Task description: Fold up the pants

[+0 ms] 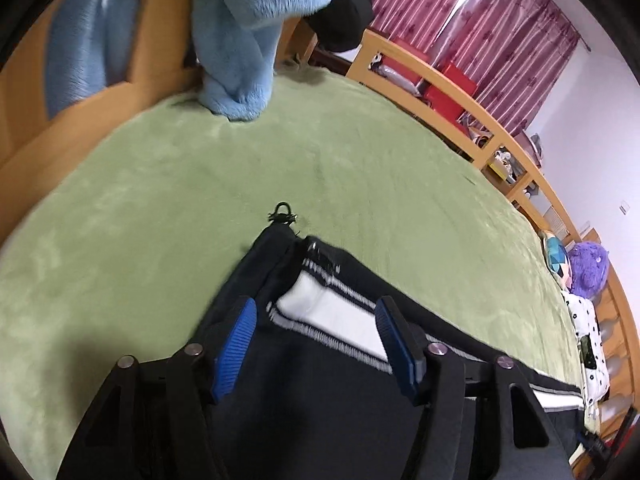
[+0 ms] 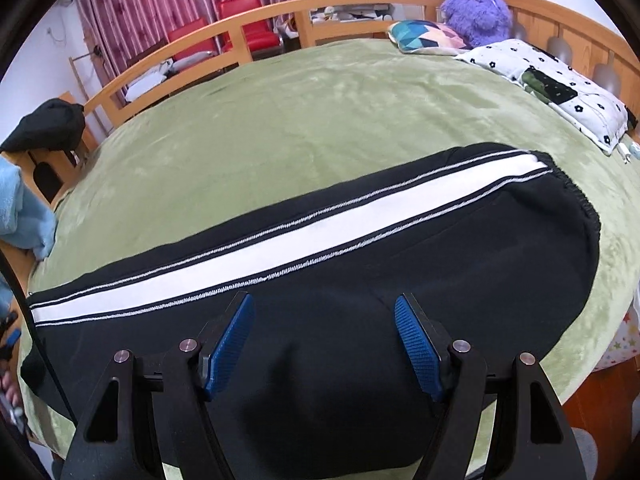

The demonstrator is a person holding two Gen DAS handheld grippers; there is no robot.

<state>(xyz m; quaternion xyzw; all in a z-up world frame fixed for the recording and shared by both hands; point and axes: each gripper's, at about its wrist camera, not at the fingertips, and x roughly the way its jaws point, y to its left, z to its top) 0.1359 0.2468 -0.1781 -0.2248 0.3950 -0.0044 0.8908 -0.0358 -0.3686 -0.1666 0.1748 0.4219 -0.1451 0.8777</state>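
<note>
Pants [image 2: 320, 264] lie flat across the green bed cover [image 2: 280, 120]. Left gripper [image 1: 316, 344] is spread over the cuff end; right gripper [image 2: 324, 344] is spread above the seat area.

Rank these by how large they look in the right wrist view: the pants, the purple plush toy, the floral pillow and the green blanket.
1. green blanket
2. pants, though nearness to the camera enlarges them
3. floral pillow
4. purple plush toy, farthest away, so its true size is unsure
</note>
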